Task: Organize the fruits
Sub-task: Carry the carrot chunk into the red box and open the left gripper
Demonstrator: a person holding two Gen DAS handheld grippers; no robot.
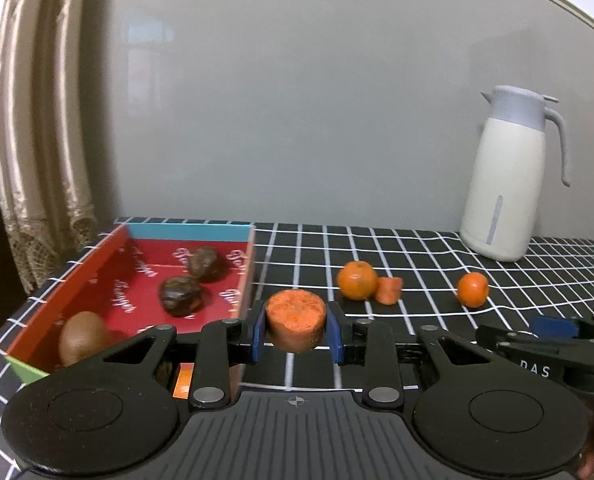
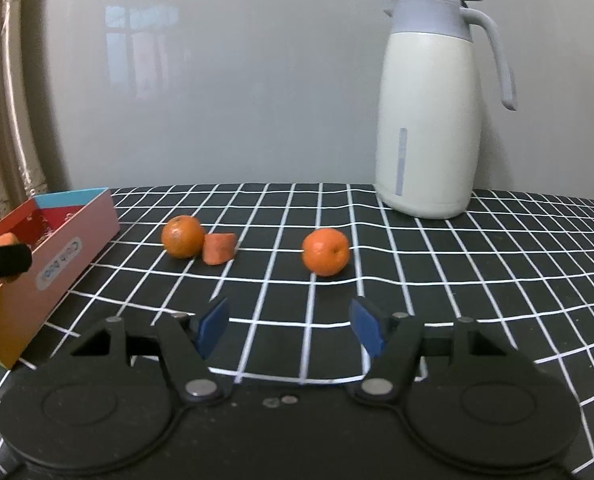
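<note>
My left gripper (image 1: 296, 332) is shut on a carrot chunk (image 1: 295, 325), cut face up, held just right of the red box (image 1: 97, 258). Inside the box lie two dark brown fruits (image 1: 181, 295) and a kiwi (image 1: 83, 338). On the checked cloth rest a tangerine (image 1: 357, 281) touching a second carrot piece (image 1: 389, 290), and another tangerine (image 1: 473, 289) further right. In the right wrist view, my right gripper (image 2: 291, 326) stands open with nothing between its blue pads, hovering short of the tangerines (image 2: 183, 237) (image 2: 325, 252) and the carrot piece (image 2: 218, 249). The left gripper (image 2: 1, 264) shows at the left edge over the box (image 2: 57, 256).
A cream thermos jug with a grey lid (image 1: 509, 184) (image 2: 429, 120) stands at the back right by the wall. A curtain (image 1: 37, 120) hangs at the left past the table's edge. The black checked cloth (image 2: 457, 280) covers the table.
</note>
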